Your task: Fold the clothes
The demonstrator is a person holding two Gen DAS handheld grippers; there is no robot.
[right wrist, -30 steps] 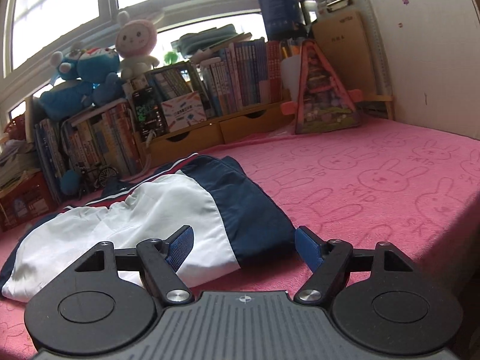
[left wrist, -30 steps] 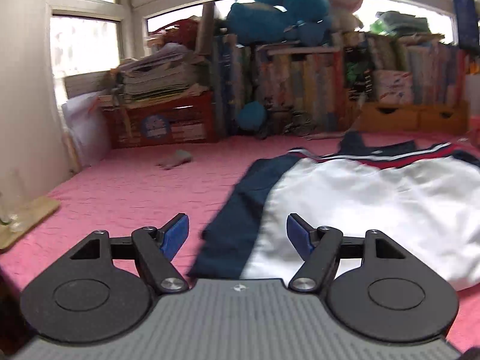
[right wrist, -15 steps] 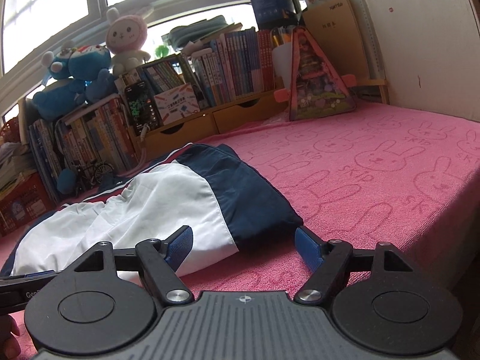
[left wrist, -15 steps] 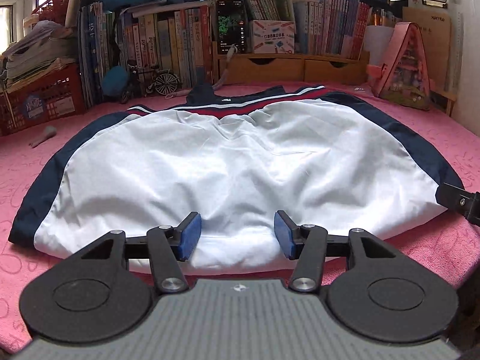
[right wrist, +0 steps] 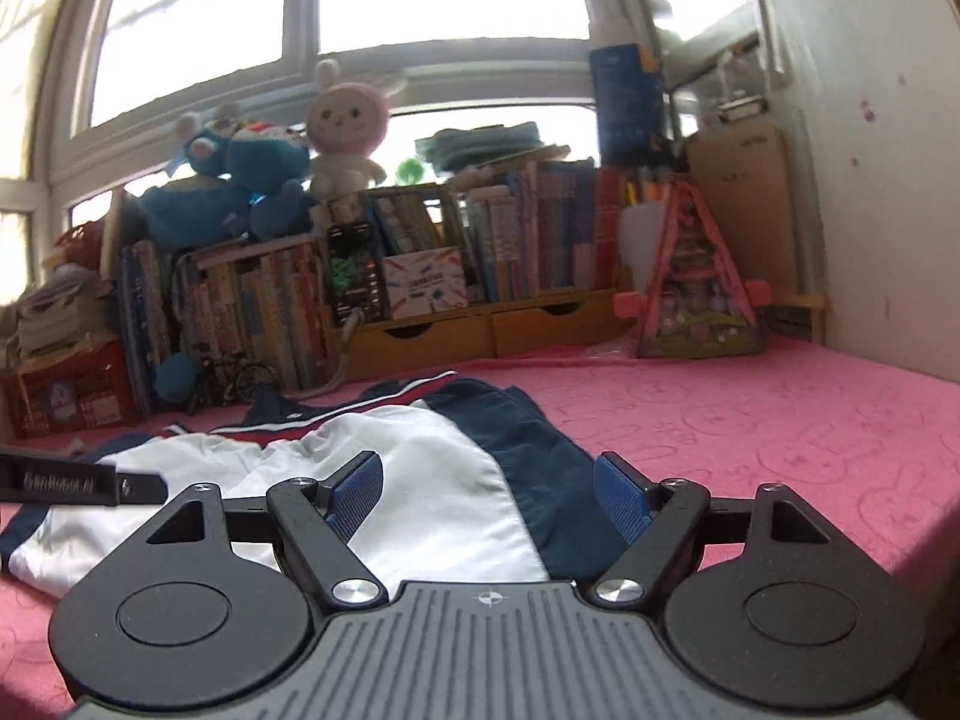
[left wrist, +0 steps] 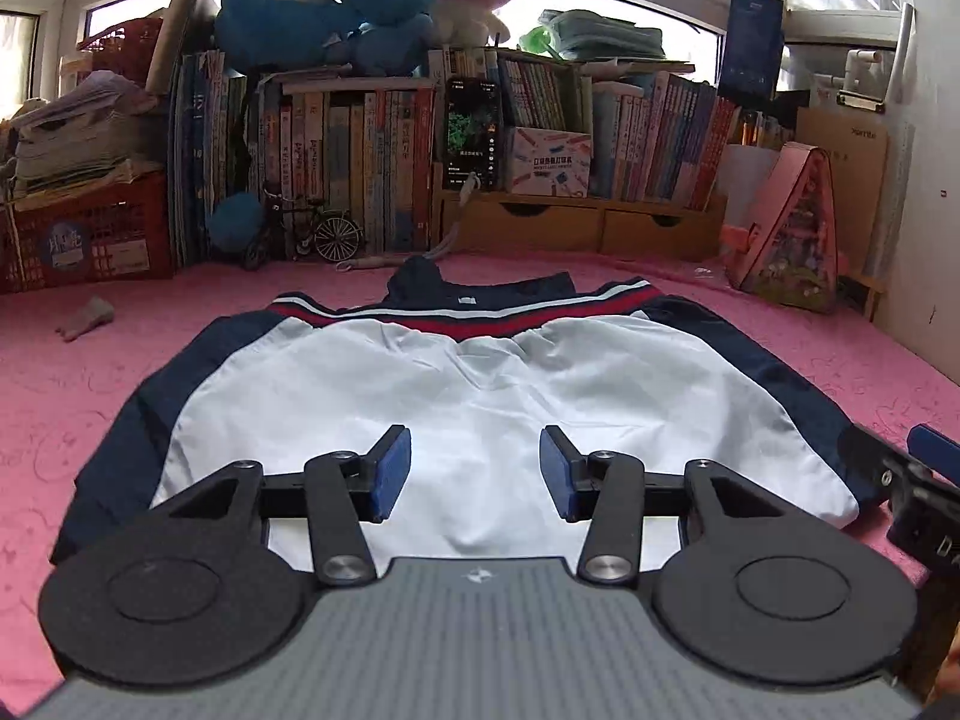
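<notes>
A white garment point(left wrist: 480, 396) with navy side panels and a red-and-white striped band lies flat on the pink cover. My left gripper point(left wrist: 475, 473) hovers open over the white middle of its near hem, nothing between the blue pads. My right gripper point(right wrist: 487, 497) is open above the garment point(right wrist: 420, 480), at the seam between the white part and the navy right panel. The right gripper's edge point(left wrist: 924, 480) shows at the right of the left wrist view, and the left gripper's body point(right wrist: 72, 485) shows at the left of the right wrist view.
The pink bunny-print cover point(right wrist: 780, 420) stretches free to the right up to a white wall point(right wrist: 870, 180). Along the back stand books, wooden drawers point(left wrist: 576, 228), plush toys point(left wrist: 336, 18), a red crate point(left wrist: 84, 234) and a pink triangular toy house point(left wrist: 792, 228). A small grey scrap point(left wrist: 84, 318) lies left.
The left gripper has swung from the garment's left navy edge to face its middle and lifted a little. The right gripper has shifted left and forward over the right hem.
</notes>
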